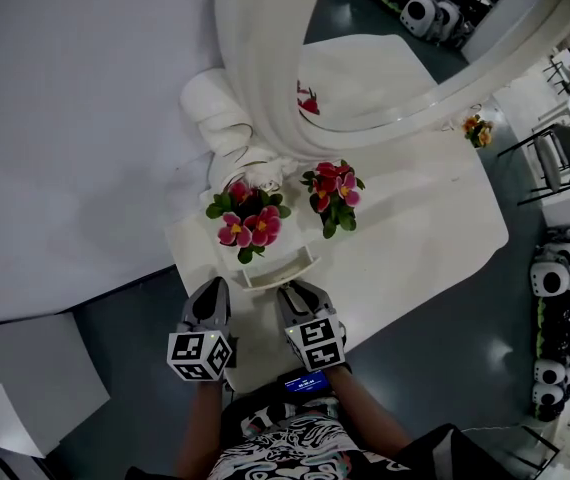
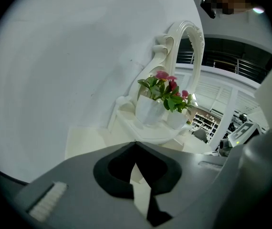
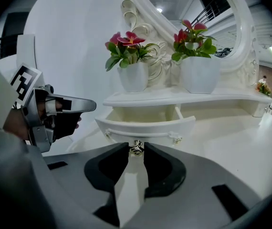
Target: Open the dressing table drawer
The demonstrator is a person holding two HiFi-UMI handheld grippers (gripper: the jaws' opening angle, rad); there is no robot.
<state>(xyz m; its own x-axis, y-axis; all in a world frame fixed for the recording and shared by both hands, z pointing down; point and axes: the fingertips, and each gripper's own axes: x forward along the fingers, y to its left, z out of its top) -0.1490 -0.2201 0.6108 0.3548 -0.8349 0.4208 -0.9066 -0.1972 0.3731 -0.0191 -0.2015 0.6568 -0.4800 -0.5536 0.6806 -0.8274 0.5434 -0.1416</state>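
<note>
1. The drawer (image 3: 148, 125) sits under the small shelf (image 3: 183, 97) at the back of the dressing table (image 3: 236, 142), dead ahead at twelve o'clock from me. It is already pulled partly out. My right gripper (image 3: 136, 147) is clamped on the knob (image 3: 136, 148), one finger on each side.
2. The knob is small, round and shiny, and only my fingertips pinch it. I judge it could slip out if I pull at an angle rather than straight toward six o'clock.
3. A skewed pull could also jam the drawer in its slot. A hard one might bring it right out, though I cannot see how much is left inside.
4. Two flower pots (image 3: 133, 75) stand on the shelf at twelve o'clock above the drawer. A jerk could rock them, or lifting my gripper could bump the shelf edge.
5. My left gripper (image 2: 135, 144) hangs at nine o'clock of the right one, fingers pressed together on nothing. It is near the table edge and could knock it if it drifts.
6. The drawer looks white and shallow, with a curved front, small trim pieces near its corners, and what I can see of the inside looks bare.
</note>
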